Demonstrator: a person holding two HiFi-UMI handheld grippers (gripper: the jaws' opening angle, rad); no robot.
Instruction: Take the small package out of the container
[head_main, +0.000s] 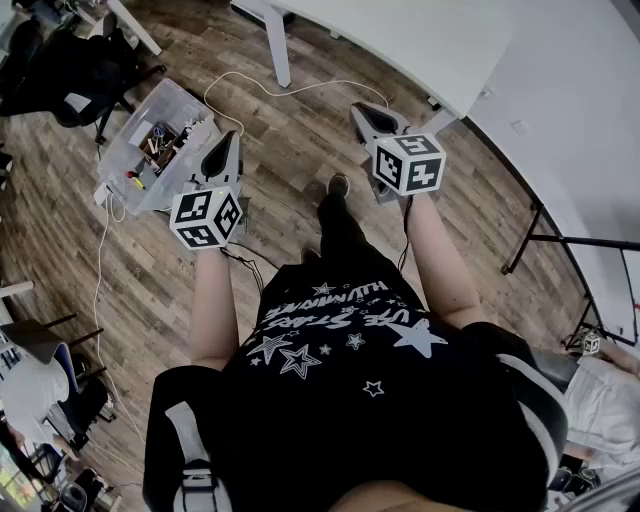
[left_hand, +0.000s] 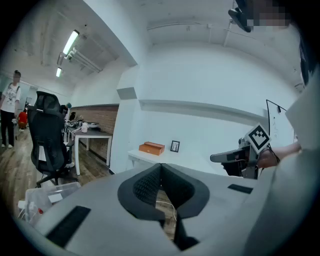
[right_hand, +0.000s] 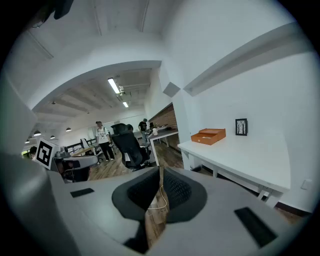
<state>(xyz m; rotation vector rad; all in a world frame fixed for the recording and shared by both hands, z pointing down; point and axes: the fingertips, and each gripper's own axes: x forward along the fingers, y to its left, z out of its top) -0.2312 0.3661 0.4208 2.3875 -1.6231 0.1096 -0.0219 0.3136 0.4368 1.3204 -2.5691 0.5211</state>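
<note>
A clear plastic container (head_main: 150, 140) stands on the wood floor, full of several small tools and odds and ends. It also shows at the lower left of the left gripper view as a clear container (left_hand: 47, 192). I cannot pick out a small package among its contents. My left gripper (head_main: 232, 138) is held in the air just right of the container, shut and empty; its jaws meet at the tip (left_hand: 160, 166). My right gripper (head_main: 362, 110) hangs further right, away from the container, also shut with nothing in it (right_hand: 161, 170).
A white table (head_main: 420, 40) runs along the wall and carries an orange box (left_hand: 151, 148) and a small picture frame (left_hand: 175, 146). A white cable (head_main: 260, 85) loops over the floor. A black office chair (left_hand: 47, 140) and standing people (right_hand: 102, 137) are further off.
</note>
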